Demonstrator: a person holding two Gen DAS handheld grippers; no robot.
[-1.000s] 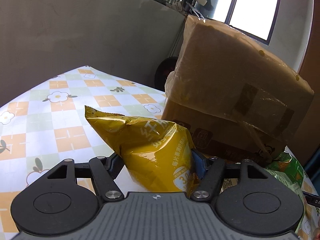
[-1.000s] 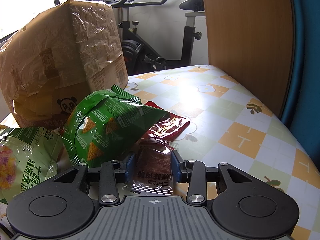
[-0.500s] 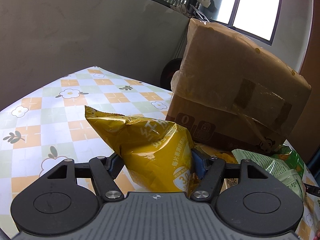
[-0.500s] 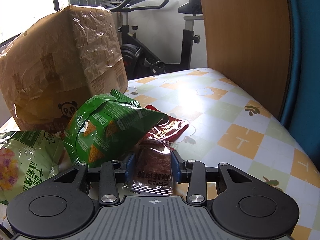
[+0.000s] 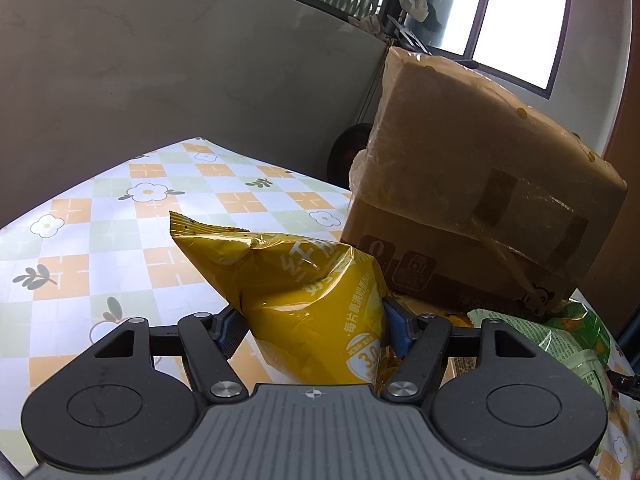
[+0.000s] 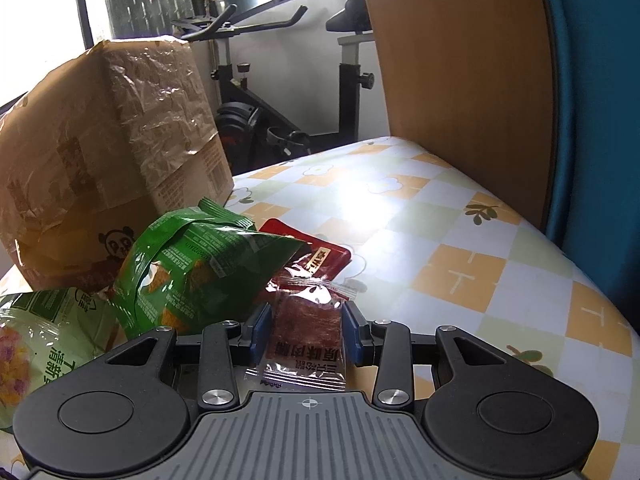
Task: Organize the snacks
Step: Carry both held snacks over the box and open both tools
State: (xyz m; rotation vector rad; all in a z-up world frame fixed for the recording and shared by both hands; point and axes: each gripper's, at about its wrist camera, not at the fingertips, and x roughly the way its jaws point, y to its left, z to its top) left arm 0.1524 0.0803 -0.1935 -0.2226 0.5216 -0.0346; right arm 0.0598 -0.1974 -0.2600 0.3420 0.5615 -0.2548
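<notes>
Two jaws-sets pinch snacks, left gripper a yellow bag, right gripper a jerky packet, beside a cardboard box.

Five snack bags perhaps, one cardboard box

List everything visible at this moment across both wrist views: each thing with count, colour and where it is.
yellow snack bag: 1, yellow, between the left gripper's pads, above the table
clear jerky packet: 1, clear with brown-red contents, between the right gripper's pads
dark green chip bag: 1, green, on the table in front of the box
pale green bag: 1, light green, left edge of the right wrist view
red packet: 1, red, partly under the chip bag
cardboard box: 1, brown, taped, far side of the table
table: 1, orange, green and white check cloth
exercise bike: 1, black, behind the table
left gripper: 1, black
right gripper: 1, black
</notes>
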